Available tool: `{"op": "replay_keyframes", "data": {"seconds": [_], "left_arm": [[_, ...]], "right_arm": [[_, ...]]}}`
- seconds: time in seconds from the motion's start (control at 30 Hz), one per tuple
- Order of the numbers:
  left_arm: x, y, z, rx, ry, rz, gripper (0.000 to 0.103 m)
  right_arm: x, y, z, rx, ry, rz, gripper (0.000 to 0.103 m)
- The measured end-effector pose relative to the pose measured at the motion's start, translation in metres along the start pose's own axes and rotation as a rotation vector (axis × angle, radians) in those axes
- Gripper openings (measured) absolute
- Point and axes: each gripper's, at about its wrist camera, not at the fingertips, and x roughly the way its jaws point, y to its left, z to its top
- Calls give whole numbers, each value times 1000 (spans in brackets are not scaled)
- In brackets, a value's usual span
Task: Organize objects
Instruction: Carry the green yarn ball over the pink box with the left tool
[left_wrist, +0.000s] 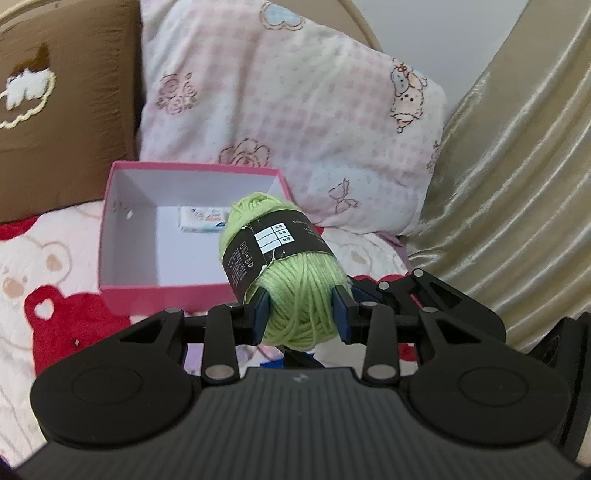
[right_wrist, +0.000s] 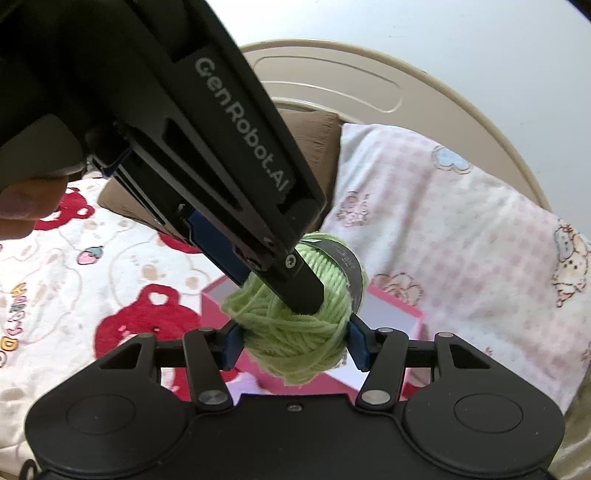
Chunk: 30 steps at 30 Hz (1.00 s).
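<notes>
— Two grippers on one thing?
— Yes. The left gripper (left_wrist: 301, 317) pinches the ball of green yarn (left_wrist: 303, 295) near its lower end, with a blue pad pressed into the strands on each side. The ball is held off the blanket (left_wrist: 55, 314) and tilts up and away, with its black paper band (left_wrist: 273, 251) wrapped round the middle.
— And the right gripper?
— From the right wrist view, the right gripper (right_wrist: 295, 345) comes at the same ball from below. Its fingers are spread wider, and both blue pads meet the sides of the yarn. The left gripper comes down from the upper left, with one black finger lying across the wool. A person's hand (right_wrist: 29, 199) shows at the left edge of that view.
— Where is the box?
— The pink box (left_wrist: 162, 295) stands open on the blanket near its far edge, just before the pillows. The yarn hangs in front of the box's near right corner and hides part of it. A small white packet (left_wrist: 205, 219) lies flat against the back wall inside the box.
— What's behind it?
— A pink checked pillow (left_wrist: 295, 92) leans behind the box, with a brown cushion (left_wrist: 66, 110) to its left. Shiny gold fabric (left_wrist: 517, 184) runs down the right side, and a cream headboard (right_wrist: 332, 74) rises behind the pillows.
</notes>
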Motion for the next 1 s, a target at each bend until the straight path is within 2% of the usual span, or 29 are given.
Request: {"op": "replay_keyframes", "data": {"seconds": [0.3, 0.43, 0.67, 0.8, 1.0], "left_arm": [[51, 8, 41, -38, -43, -54, 35], [74, 14, 55, -37, -56, -63, 35], [120, 37, 65, -135, -77, -125, 35], [149, 49, 64, -150, -44, -108, 35], [186, 76, 54, -182, 13, -136, 35]], "right_arm": [[37, -37, 10, -39, 23, -86, 60], [59, -57, 11, -36, 30, -84, 59], [90, -73, 4, -66, 49, -112, 59], [110, -79, -7, -45, 85, -113, 59], [135, -76, -39, -4, 98, -92, 58]]}}
